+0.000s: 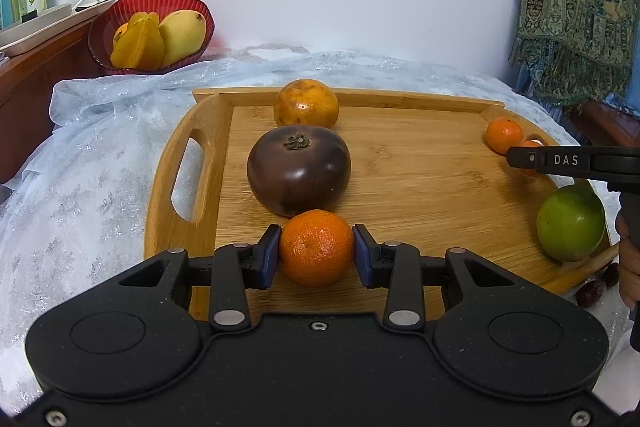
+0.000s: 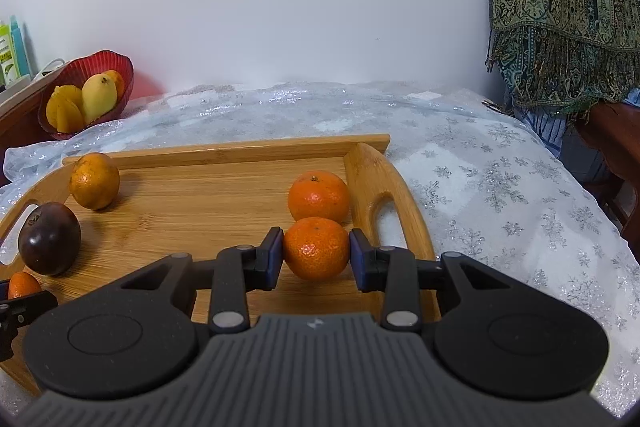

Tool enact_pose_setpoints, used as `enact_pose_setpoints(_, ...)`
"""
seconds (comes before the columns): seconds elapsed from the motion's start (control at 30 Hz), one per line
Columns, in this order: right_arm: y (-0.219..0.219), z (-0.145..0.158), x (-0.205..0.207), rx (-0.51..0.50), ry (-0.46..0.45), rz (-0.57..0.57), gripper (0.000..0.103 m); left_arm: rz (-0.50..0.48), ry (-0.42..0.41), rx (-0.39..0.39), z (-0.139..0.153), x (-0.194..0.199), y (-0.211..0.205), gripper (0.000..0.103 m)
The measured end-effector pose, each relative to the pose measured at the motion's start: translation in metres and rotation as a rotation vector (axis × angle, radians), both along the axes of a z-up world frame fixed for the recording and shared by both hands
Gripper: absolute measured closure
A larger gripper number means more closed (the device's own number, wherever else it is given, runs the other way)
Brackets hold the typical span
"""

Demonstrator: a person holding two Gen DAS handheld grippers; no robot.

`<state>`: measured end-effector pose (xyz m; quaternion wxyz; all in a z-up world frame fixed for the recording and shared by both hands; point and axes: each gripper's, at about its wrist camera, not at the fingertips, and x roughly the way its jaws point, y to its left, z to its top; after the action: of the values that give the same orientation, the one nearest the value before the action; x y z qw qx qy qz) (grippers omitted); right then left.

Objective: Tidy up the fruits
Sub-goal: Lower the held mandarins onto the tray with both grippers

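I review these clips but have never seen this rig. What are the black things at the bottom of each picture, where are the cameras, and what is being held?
Each picture comes from a camera on a hand-held grasping tool, looking forward along its two fingers. No robot: a person holds one in each hand. The left tongs are shut on a tangerine, in front of a dark purple fruit and a yellowish orange. The right tongs grip another tangerine near the wooden tray's handle. A green fruit also lies on the tray; a red bowl of yellow fruit stands behind.

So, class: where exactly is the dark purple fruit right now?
The dark purple fruit sits on the wooden tray near its left handle, between the yellowish orange behind and the left gripper's mandarin.
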<state>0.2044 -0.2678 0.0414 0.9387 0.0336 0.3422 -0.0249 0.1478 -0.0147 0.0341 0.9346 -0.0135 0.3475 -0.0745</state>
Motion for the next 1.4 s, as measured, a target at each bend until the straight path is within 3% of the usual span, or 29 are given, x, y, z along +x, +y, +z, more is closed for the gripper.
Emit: enact_pose_setpoints(1.4,0.0028,-0.0064,0.0012,0.011,0.024,-0.015,0.062,0.003,-0.006,0.008,-0.0012,-0.002,-0.0021,0.066)
